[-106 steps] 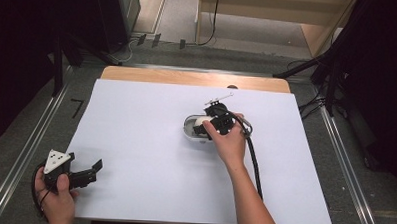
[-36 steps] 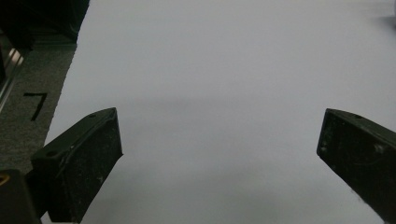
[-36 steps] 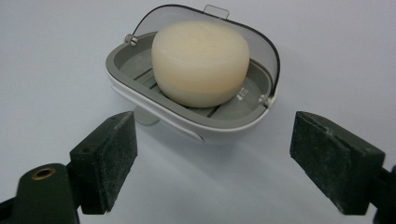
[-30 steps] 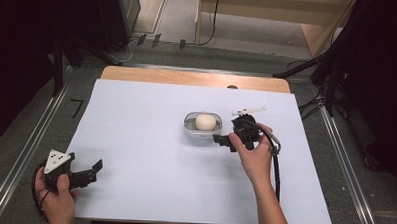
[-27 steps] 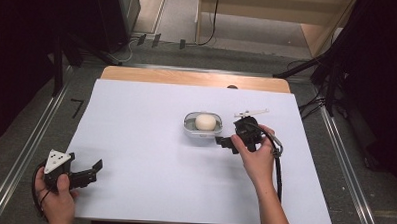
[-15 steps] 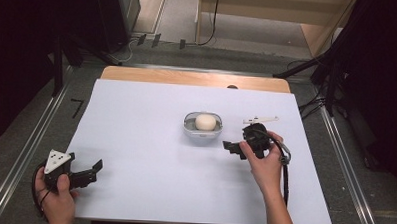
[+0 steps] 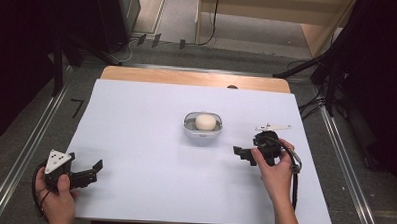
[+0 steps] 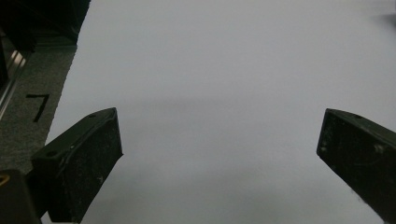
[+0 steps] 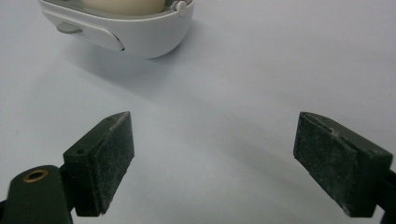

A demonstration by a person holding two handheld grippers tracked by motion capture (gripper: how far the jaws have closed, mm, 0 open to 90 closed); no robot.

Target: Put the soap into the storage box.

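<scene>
White dish with a pale round lump, both claws empty.

The white dish (image 7: 202, 125) sits near the middle of the white counter (image 7: 135, 140), slightly toward 1 o'clock from centre, and holds 1 pale round lump (image 7: 205, 122). In the right gripper view the dish (image 9: 126, 32) lies ahead at about 11 o'clock, apart from the jaws. The right claw (image 7: 241, 152) hovers near the dish at its 4 o'clock, held in the right hand (image 7: 277, 167), pointing back toward the dish; its 2 jaws stand wide apart with only bare counter between them (image 9: 212, 161). The left claw (image 7: 95, 169) rests far off at 7 o'clock near the counter's front corner, gripped by the left hand (image 7: 58, 197); its jaws are likewise spread wide over bare counter (image 8: 219, 154).
</scene>
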